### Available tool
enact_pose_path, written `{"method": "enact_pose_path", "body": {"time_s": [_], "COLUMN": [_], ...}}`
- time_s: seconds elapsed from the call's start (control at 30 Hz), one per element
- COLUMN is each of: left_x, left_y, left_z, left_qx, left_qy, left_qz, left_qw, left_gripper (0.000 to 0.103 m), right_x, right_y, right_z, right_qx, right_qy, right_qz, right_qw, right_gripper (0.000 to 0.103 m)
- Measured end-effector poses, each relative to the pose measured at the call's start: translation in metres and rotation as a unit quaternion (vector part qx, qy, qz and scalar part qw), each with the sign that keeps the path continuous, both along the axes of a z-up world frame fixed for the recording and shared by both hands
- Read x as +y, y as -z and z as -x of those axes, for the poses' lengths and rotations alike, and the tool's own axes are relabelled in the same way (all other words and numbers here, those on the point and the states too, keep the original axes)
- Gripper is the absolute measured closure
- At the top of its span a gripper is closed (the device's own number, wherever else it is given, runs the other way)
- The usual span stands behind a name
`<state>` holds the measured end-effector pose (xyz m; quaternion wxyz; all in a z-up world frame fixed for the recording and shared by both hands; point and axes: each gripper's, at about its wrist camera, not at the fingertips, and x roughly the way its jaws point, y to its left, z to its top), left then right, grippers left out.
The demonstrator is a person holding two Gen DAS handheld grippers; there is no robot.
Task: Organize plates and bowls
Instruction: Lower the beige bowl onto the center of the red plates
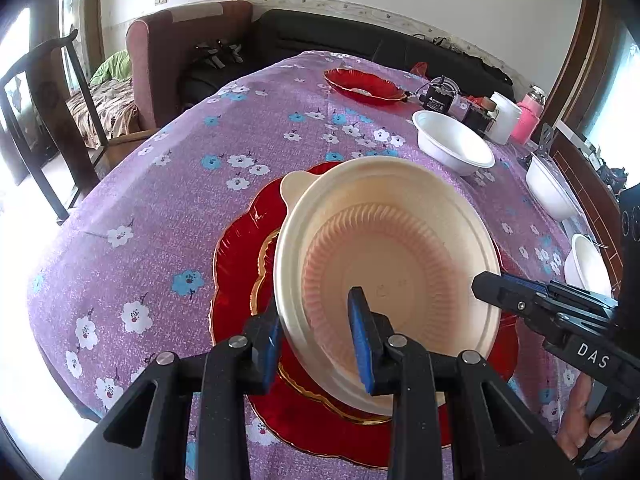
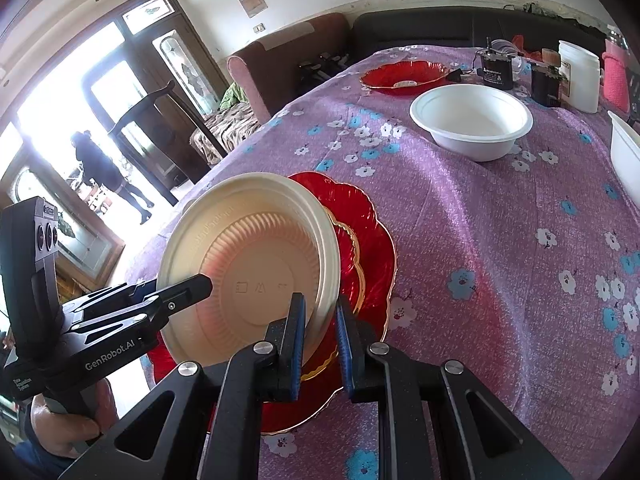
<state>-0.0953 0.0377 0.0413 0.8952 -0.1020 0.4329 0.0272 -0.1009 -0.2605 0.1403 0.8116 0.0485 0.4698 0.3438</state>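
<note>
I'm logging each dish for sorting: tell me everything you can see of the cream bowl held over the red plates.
The cream bowl is round and shallow, looks like thin moulded plastic or pulp, with radial ribs around a flat base bearing small embossed marks, a wide rim and a small tab. It is empty and tilted above the stacked red plates. The left gripper and right gripper each clamp its rim on opposite sides.

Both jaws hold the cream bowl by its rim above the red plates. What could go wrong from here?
1. The cream bowl is thin and tilted; each gripper, left and right, pinches only its rim, so it may bend or slip.
2. If it drops, it lands on the stacked red plates and may shift them.
3. Unequal pulls by the two hands could twist the rim.
</note>
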Motion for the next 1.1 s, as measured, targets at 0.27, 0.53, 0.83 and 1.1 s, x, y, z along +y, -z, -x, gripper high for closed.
{"method": "enact_pose_path", "body": {"time_s": [0.27,0.53,0.83,1.1], "left_x": [-0.0002,0.0006,0.0007,-0.0029], "left_y": [-0.0001,-0.0001,-0.0002,-0.003], "left_z": [0.0002,0.0004,0.0017,0.001], "left_qx": [0.0,0.0,0.002,0.0], "left_qy": [-0.001,-0.001,0.001,0.0], "left_qz": [-0.001,-0.001,0.0,-0.004], "left_qw": [1.0,1.0,1.0,1.0], "left_gripper": [0.074,0.073,0.069,0.063], "right_x": [-0.0026,-0.0035,-0.006,-0.0087], "right_y": [0.0003,0.0006,-0.0009,-0.0013], "right_z": [0.0005,0.0016,0.0014,0.0011], "right_qx": [-0.002,-0.003,0.0,0.004], "right_qy": [0.0,-0.001,-0.001,-0.002], "right_qz": [-0.003,-0.006,-0.015,-0.022], "right_qw": [1.0,1.0,1.0,1.0], "right_gripper": [0.086,0.086,0.086,0.086]}}
